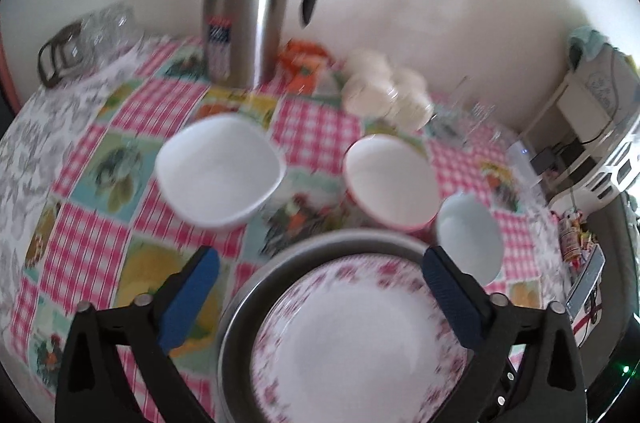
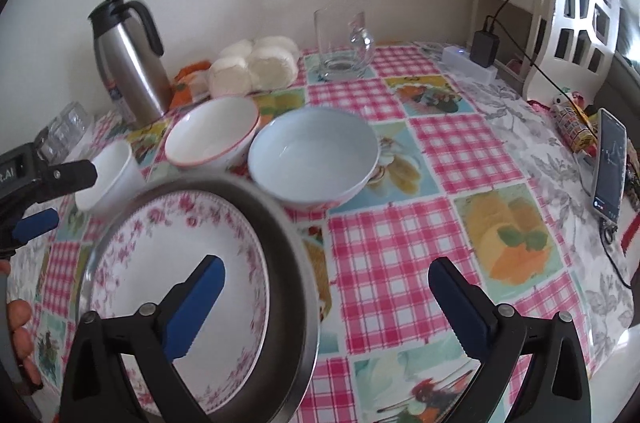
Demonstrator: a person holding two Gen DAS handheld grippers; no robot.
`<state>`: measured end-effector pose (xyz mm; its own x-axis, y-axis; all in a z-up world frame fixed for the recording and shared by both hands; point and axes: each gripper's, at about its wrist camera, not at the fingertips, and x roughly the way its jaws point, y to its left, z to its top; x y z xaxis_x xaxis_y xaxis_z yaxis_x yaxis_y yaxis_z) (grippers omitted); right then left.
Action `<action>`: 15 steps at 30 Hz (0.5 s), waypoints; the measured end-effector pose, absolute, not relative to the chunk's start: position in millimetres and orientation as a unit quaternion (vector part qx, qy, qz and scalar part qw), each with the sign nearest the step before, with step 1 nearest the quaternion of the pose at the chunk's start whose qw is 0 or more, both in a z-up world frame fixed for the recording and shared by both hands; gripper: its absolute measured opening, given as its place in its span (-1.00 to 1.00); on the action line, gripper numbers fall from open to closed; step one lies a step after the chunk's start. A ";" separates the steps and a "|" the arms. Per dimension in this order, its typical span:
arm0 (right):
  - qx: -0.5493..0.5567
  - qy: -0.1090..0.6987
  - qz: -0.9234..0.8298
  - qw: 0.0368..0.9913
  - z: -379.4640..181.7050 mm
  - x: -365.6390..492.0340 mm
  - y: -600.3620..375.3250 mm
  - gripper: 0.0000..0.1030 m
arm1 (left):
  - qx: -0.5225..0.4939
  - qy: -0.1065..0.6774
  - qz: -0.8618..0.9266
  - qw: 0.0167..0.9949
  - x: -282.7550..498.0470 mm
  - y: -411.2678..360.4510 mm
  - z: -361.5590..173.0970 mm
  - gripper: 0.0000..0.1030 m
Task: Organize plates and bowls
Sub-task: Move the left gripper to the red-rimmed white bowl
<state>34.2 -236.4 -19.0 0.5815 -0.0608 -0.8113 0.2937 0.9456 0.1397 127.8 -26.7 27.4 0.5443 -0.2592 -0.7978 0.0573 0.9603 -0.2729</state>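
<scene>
A pink-flowered plate (image 1: 360, 339) (image 2: 172, 271) lies inside a metal plate (image 1: 320, 243) (image 2: 288, 235) at the table's near edge. Behind it stand a white squarish bowl (image 1: 220, 169) (image 2: 106, 175), a red-rimmed bowl (image 1: 390, 179) (image 2: 212, 137) and a pale blue bowl (image 1: 470, 237) (image 2: 314, 157). My left gripper (image 1: 320, 295) is open and empty, its fingers either side of the stacked plates; it also shows in the right wrist view (image 2: 40, 199). My right gripper (image 2: 326, 307) is open and empty, above the plates' right edge.
A steel thermos jug (image 1: 248, 7) (image 2: 130, 59), white buns in a bag (image 1: 384, 91) (image 2: 256, 65), a glass jug (image 2: 344, 43) and upturned glasses (image 1: 100, 27) stand at the back. A phone (image 2: 608, 165) and a power strip (image 2: 468, 63) lie at the right.
</scene>
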 end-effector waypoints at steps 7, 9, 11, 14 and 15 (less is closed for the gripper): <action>0.143 0.445 -0.100 0.878 -10.0 55.6 -254.3 1.00 | -0.078 0.399 -0.097 0.908 134.8 -40.4 42.8 0.99; 0.149 0.446 -0.098 0.877 -8.0 61.8 -259.2 1.00 | -0.073 0.406 -0.103 0.905 141.0 -43.0 41.8 0.99; 0.143 0.446 -0.099 0.878 -3.7 68.4 -261.9 1.00 | -0.085 0.418 -0.118 0.897 148.5 -44.5 38.6 0.99; 0.122 0.445 -0.100 0.882 4.0 76.5 -262.6 1.00 | -0.117 0.441 -0.142 0.878 157.4 -46.4 29.8 0.99; 0.117 0.443 -0.101 0.883 6.7 79.1 -263.0 1.00 | -0.122 0.444 -0.144 0.876 160.9 -47.1 26.8 0.99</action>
<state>79.1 -263.0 6.7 0.5874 -0.0742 -0.8059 0.2819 0.9522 0.1178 160.9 -47.1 26.8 0.5636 -0.3605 -0.7432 0.1437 0.9288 -0.3415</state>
